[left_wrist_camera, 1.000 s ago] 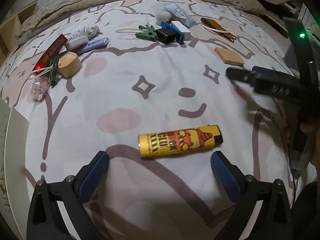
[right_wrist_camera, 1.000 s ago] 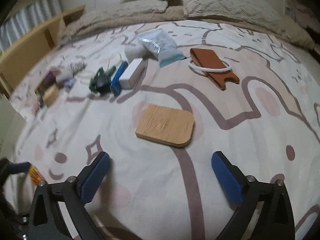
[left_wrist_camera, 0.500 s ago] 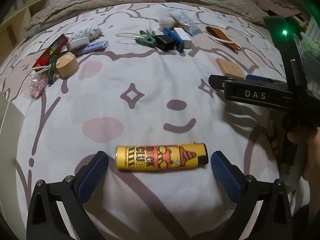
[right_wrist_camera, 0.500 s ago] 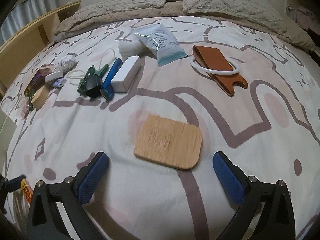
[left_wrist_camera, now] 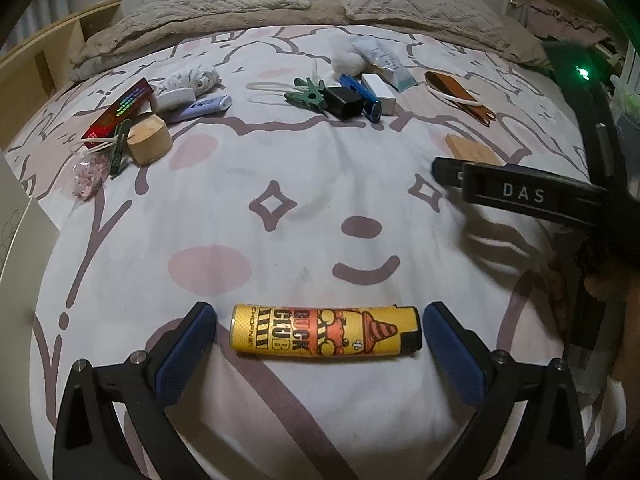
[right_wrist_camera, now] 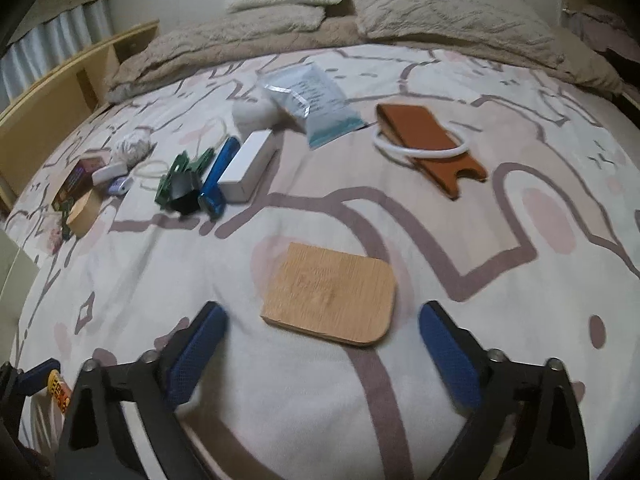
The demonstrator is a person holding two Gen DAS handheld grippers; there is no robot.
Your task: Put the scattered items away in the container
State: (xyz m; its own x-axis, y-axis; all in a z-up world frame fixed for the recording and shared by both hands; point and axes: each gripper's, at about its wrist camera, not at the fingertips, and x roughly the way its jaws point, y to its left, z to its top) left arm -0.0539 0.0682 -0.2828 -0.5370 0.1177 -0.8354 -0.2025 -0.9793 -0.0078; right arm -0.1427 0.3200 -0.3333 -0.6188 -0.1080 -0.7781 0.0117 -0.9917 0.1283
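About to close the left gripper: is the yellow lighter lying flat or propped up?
Flat. The yellow lighter lies on its side on the bedspread, crosswise between the open left gripper fingers, touching neither.

Patterned bedspread (left_wrist_camera: 304, 168), beige pillows (right_wrist_camera: 448, 16), perhaps wooden shelving (right_wrist_camera: 72, 76).

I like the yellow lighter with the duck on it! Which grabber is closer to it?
Left. The left gripper is open with the yellow lighter lying right between its fingers. The right gripper is off to the lighter's right, open around the wooden board.
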